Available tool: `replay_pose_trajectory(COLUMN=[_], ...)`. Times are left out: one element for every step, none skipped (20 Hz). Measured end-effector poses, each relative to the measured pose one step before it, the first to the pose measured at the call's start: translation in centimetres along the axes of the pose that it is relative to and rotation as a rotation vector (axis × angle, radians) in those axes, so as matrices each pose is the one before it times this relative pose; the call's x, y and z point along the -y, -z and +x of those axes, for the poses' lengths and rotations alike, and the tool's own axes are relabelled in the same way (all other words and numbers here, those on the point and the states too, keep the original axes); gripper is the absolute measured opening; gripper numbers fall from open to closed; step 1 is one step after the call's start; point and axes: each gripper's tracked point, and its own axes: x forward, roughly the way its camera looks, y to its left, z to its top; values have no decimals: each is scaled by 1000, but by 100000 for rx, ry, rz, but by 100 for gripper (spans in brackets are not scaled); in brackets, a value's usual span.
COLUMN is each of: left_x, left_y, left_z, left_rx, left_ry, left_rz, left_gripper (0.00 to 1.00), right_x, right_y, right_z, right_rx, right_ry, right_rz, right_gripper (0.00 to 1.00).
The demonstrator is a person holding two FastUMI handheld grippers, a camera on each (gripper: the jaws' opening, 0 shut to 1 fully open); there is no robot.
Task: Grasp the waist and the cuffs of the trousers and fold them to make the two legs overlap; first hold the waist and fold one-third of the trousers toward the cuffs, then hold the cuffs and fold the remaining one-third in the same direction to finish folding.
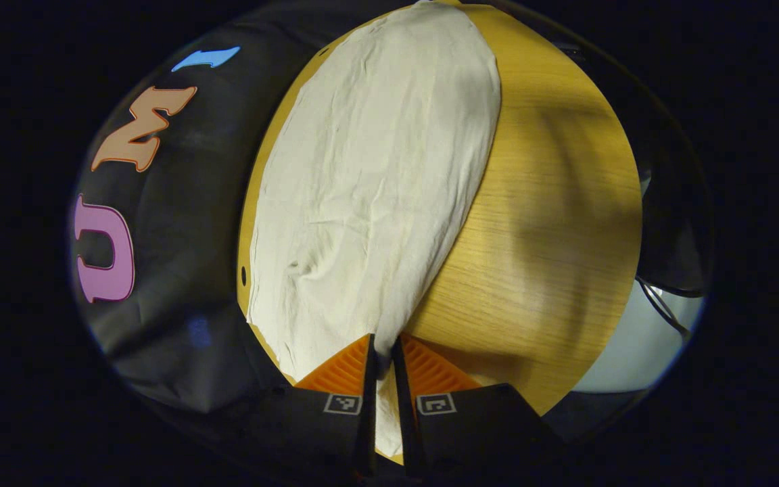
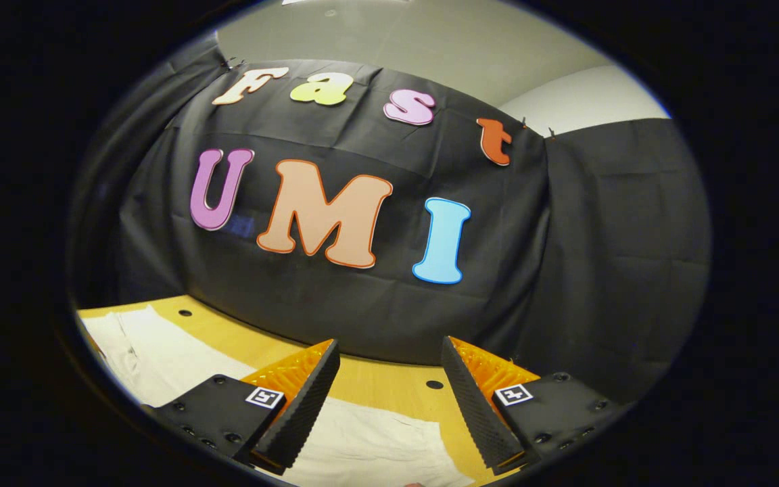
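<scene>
Wooden tabletop (image 1: 552,223) carries the pale trousers (image 1: 376,182) spread flat along its far-left edge, bare wood beside them. Left claw (image 1: 384,358) pinches their near end, which runs hidden between its fingers. Right claw (image 2: 389,385) gapes wide, holding nothing, above cloth cut off below.

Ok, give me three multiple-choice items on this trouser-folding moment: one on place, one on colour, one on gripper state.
1. Where do the trousers lie?
A. on the wooden table
B. on the floor
C. on a chair

2. What colour are the trousers?
A. navy
B. cream
C. red

3. How do the grippers stand?
A. both open
B. both shut on cloth
C. left gripper shut on the cloth, right gripper open

Answers: 1 A, the cloth is spread flat on the wood. 2 B, pale cream fabric. 3 C, the left fingers pinch an edge of the fabric; the right fingers stand apart above it.
</scene>
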Motion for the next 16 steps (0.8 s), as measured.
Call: replay_pose_trajectory(left_x=[173, 131, -230, -33, 32, 0, 23, -13, 20, 3, -25, -38, 14, -13, -30, -30], left_y=[-30, 8, -61, 43, -114, 97, -55, 52, -44, -9, 36, -49, 30, -43, -14, 49], left_z=[57, -30, 77, -45, 57, -52, 49, -58, 29, 19, 10, 32, 41, -31, 21, 81], left_rx=[-639, -230, -112, -25, 130, -281, 179, -256, -40, -53, -256, -51, -227, -70, -246, -180], left_ry=[129, -3, -1403, -612, -596, -388, -147, -43, -8, -73, -447, -669, -692, -563, -415, -383], left_rz=[-1227, -1405, -773, -629, -282, -188, -365, -561, -345, -68, -20, 182, 363, 442, 104, -395], left_gripper=[11, 3, 2, 2, 1, 0, 0, 0, 0, 0, 0, 0, 0, 0, 0, 0], right_x=[538, 502, 355, 339, 274, 198, 286, 154, 68, -183, -285, -448, -725, -860, -888, -911], right_y=[517, 540, 739, 821, 1064, 891, 1032, 867, 1114, 944, 899, 1004, 1031, 819, 869, 736], right_z=[-227, -299, -174, -340, -294, -337, -416, -359, -287, -270, -217, -441, -521, -486, -334, -240], right_rx=[-682, -1042, -1247, -1638, -1813, -1764, -1576, -1531, -1660, -1599, -1423, -1358, -1025, -1040, -1071, -949], right_ry=[-740, -635, -681, -659, -830, -878, -765, -643, -970, -1294, -1664, -1951, -2512, -2886, -2960, -3110], right_rz=[-3022, -2705, -2567, -2648, -2822, -3114, -3318, -3077, -2900, -2847, -2935, -3125, -3352, -3769, -3989, -3837], right_gripper=[97, 98, 98, 97, 98, 98, 97, 98, 98, 97, 98, 97, 97, 98, 97, 97])
